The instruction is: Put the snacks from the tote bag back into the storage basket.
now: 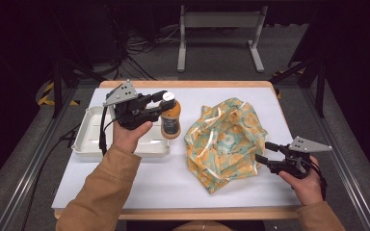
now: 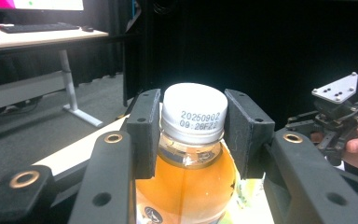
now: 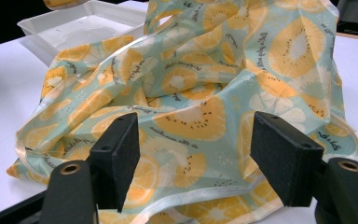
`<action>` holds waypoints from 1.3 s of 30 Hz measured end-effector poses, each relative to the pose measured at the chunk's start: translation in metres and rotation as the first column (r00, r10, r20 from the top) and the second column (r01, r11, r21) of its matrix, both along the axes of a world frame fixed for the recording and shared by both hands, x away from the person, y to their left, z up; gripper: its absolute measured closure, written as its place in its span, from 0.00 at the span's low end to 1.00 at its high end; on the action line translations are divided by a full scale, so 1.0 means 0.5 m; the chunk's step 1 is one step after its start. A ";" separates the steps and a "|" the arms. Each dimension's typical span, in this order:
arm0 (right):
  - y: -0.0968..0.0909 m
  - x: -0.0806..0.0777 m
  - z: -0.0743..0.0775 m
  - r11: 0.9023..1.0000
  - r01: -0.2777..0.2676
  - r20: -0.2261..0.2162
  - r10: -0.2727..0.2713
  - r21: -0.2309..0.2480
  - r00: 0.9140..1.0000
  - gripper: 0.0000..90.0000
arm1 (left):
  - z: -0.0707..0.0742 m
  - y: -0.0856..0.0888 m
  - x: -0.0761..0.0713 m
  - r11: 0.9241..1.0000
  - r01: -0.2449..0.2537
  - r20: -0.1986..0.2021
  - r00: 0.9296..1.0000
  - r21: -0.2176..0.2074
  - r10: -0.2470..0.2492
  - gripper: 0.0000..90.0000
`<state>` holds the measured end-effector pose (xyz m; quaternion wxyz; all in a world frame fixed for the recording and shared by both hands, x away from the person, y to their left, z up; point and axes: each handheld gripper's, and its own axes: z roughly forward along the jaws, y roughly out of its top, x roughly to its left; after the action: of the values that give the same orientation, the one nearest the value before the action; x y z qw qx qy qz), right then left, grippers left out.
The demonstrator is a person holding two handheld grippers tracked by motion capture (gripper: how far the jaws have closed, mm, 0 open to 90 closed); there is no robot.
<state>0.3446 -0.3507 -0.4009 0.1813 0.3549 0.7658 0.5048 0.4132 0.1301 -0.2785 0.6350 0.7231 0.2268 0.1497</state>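
Observation:
A bottle of orange drink (image 1: 171, 122) with a white cap hangs upright between the tray and the bag, seemingly clear of the table. My left gripper (image 1: 164, 103) is shut on its cap and neck. In the left gripper view the two black pads (image 2: 144, 130) flank the dated cap, with the bottle (image 2: 186, 182) below them. A crumpled bag printed with fruit slices (image 1: 226, 139) lies at the table's middle right. My right gripper (image 1: 265, 151) stands open at the bag's right edge. In the right gripper view its jaws (image 3: 196, 158) are wide apart just above the bag's cloth (image 3: 191, 79).
A white tray (image 1: 89, 137) lies on the left of the white table top, also seen past the bag as the tray (image 3: 81, 25). A metal table frame stands on the floor beyond the far edge. Rails run along both sides of the table.

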 end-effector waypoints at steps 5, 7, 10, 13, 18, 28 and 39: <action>-0.001 -0.001 0.001 1.000 0.002 0.000 -0.002 -0.001 1.000 0.37 | -0.004 0.022 0.003 1.000 -0.031 0.003 1.000 -0.004 0.031 0.65; -0.001 -0.002 0.001 1.000 0.002 0.001 -0.002 0.000 1.000 0.37 | -0.007 0.031 0.005 0.999 -0.044 -0.001 0.999 -0.002 0.044 0.65; -0.001 -0.002 0.001 1.000 0.003 0.000 -0.003 0.002 1.000 0.37 | -0.013 0.045 0.009 0.998 -0.059 -0.010 0.998 -0.006 0.059 0.65; 0.000 -0.002 0.000 1.000 0.003 -0.001 -0.003 -0.001 1.000 0.37 | -0.020 0.060 0.014 0.997 -0.078 -0.017 0.997 -0.003 0.078 0.65; 0.001 -0.002 -0.001 1.000 0.001 -0.004 -0.001 -0.006 1.000 0.37 | -0.029 0.074 0.020 0.995 -0.097 -0.022 0.995 0.010 0.097 0.65; 0.000 -0.003 0.000 1.000 0.001 0.001 -0.001 -0.004 1.000 0.37 | -0.064 0.095 0.033 0.996 -0.085 -0.037 0.996 0.014 0.085 0.65; 0.002 -0.003 -0.002 1.000 -0.001 -0.004 0.001 -0.010 1.000 0.37 | -0.100 0.091 0.038 0.996 -0.071 -0.072 0.995 0.050 0.074 0.65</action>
<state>0.3430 -0.3497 -0.4018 0.1815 0.3546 0.7689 0.5002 0.4324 0.1755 -0.3284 0.6030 0.7343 0.2724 0.1514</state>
